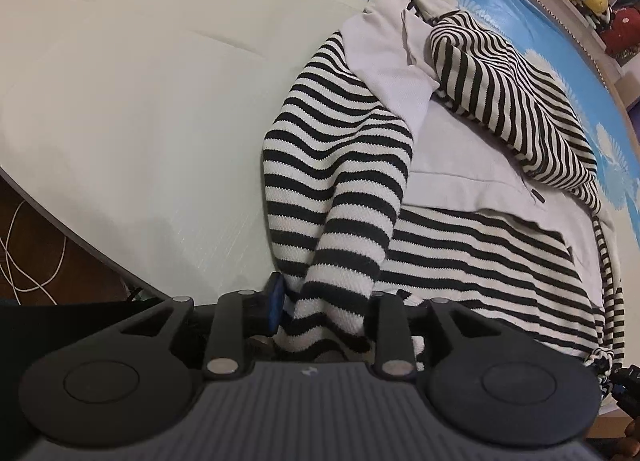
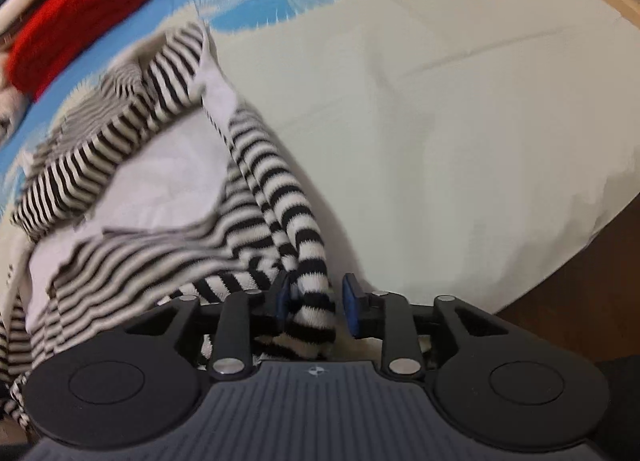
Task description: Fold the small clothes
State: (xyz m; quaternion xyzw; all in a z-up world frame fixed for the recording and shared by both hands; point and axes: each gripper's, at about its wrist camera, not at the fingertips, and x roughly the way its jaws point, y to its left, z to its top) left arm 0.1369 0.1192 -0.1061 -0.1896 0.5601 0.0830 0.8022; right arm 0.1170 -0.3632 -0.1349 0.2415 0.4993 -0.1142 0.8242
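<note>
A pale bed sheet point(image 1: 132, 101) with blue flower prints covers the bed, and a red garment point(image 2: 76, 13) lies at its far side. The black-and-white striped hoodie point(image 1: 472, 249) sprawls across the sheet near its edge. The left gripper point(image 1: 324, 309) has a striped sleeve bunched between its partly open jaws. The right gripper point(image 2: 316, 301) straddles the other sleeve, its right blue pad clear of the cloth.

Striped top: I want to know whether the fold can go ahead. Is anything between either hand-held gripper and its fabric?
Nothing visible. The striped top's sleeve fabric already lies between the left hand-held gripper's jaws, and another striped fold between the right hand-held gripper's jaws. The red garment lies farther back.
</note>
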